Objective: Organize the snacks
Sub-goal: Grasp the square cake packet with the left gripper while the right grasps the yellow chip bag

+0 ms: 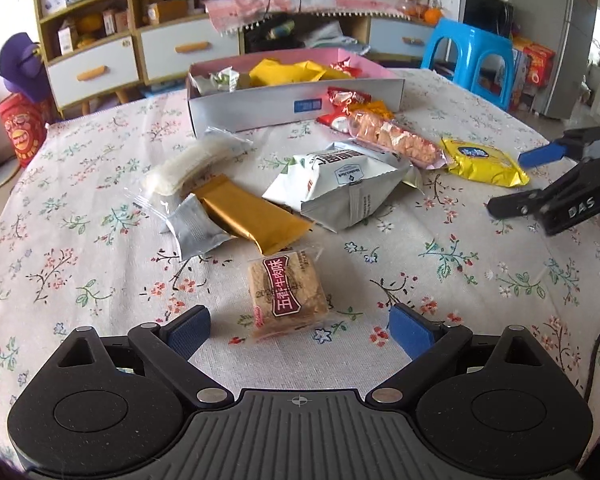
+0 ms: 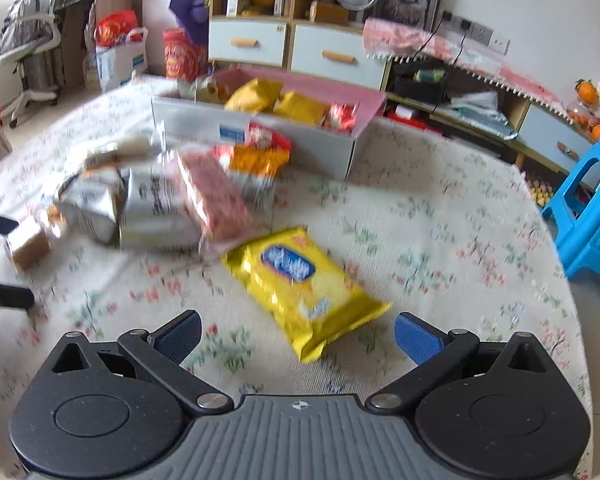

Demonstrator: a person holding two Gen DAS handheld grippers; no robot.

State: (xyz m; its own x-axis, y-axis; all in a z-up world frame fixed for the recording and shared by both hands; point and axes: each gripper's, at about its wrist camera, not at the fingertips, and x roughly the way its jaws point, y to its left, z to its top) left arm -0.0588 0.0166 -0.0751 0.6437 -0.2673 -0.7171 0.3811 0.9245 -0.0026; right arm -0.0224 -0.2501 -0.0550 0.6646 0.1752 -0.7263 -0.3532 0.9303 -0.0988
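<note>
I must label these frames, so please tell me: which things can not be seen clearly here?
- Right wrist view: the snack pile is motion-blurred; its labels are unreadable.
- Left wrist view: the box near wall hides most of its contents.
- Left wrist view: the right tongs are cut off by the frame edge.
- Right wrist view: the yellow bag print is smeared.

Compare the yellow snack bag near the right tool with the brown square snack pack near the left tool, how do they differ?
The yellow snack bag is bright, opaque and printed with a blue label; the brown square snack pack is clear-wrapped with a dark red label. The yellow bag is longer and puffier; the brown pack is compact and blocky. Both lie loose on the floral tablecloth, outside the box, each before an open tool.
</note>
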